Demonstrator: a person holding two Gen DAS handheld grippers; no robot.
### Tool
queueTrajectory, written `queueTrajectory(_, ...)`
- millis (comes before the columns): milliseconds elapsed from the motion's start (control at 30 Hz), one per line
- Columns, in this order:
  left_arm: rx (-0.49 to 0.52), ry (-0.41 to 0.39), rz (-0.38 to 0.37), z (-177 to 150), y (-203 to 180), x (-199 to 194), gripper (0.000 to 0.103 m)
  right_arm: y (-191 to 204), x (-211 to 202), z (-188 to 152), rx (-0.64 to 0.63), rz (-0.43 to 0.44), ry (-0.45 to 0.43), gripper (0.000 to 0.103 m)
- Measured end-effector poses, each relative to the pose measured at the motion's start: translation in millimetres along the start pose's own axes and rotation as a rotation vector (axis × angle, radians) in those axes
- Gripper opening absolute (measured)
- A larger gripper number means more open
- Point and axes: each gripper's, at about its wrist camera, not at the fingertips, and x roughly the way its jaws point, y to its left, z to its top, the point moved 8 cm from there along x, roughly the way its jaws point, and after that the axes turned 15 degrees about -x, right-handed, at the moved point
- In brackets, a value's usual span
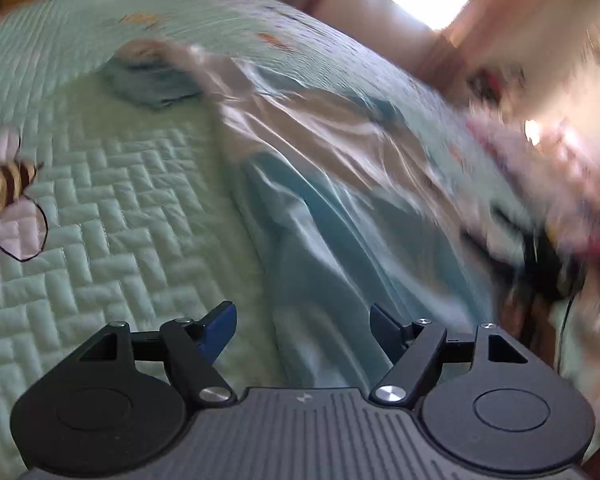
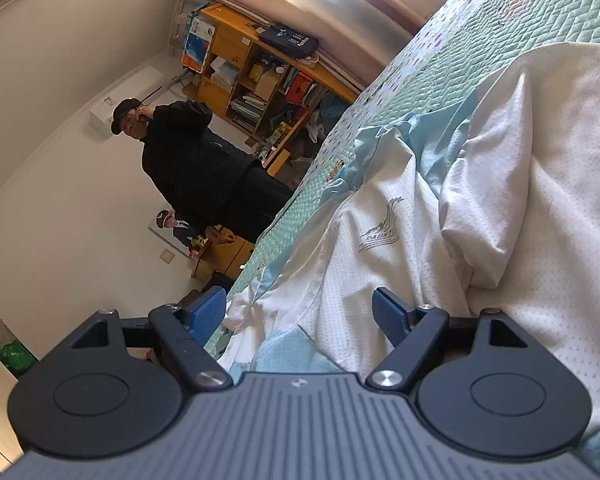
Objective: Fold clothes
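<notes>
Left gripper [image 1: 303, 330] tilted down over garment [image 1: 340, 216], fingers apart, right gripper [image 2: 299, 316] level, fingers apart

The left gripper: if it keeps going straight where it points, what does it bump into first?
Probably the light blue garment lying crumpled on the quilted bedspread. The left gripper is open and aims right at it, though blur hides depth.

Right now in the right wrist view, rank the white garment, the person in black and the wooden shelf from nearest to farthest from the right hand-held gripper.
1. White garment, between the open jaws of the right hand-held gripper.
2. Person in black, standing left, beyond the bed.
3. Wooden shelf, against the far wall, upper middle.
</notes>
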Motion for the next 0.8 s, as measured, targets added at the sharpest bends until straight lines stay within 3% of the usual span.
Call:
queueTrajectory(133,0.050,0.047,0.060,-23.2,-3.7,10.1,0.076,0.2,-0.8,-0.3,0.000,-0.003,0.001,0.081)
queueTrajectory(267,0.006,0.072,0.044,-29.8,1.4,15.9,0.071,0.1,-1.9,-0.8,0.002,-0.004,0.003,0.081)
queueTrajectory(300,0.009,0.079,0.041,-29.0,1.2,16.1,0.060,0.1,-2.3,-1.1,0.002,-0.004,0.004,0.081)
queueTrajectory(333,0.015,0.090,0.043,-28.6,0.2,15.6,0.039,0.4,-2.3,-1.2,0.001,-0.004,0.006,0.081)
queueTrajectory(400,0.009,0.110,0.049,-32.6,0.2,11.2,0.009,2.6,-2.3,-0.1,0.000,-0.006,0.006,0.081)
queueTrajectory(500,0.009,0.097,0.077,-32.4,1.1,-2.4,0.004,4.7,-2.8,-0.2,-0.002,-0.009,0.006,0.081)
queueTrajectory(700,0.032,0.119,0.246,-43.2,31.1,-39.7,0.003,6.4,-1.0,-1.6,-0.016,-0.021,0.016,0.081)
queueTrajectory(800,-0.042,0.109,0.204,-41.4,36.7,-44.1,0.010,7.3,-1.0,-1.5,-0.019,-0.023,0.018,0.081)
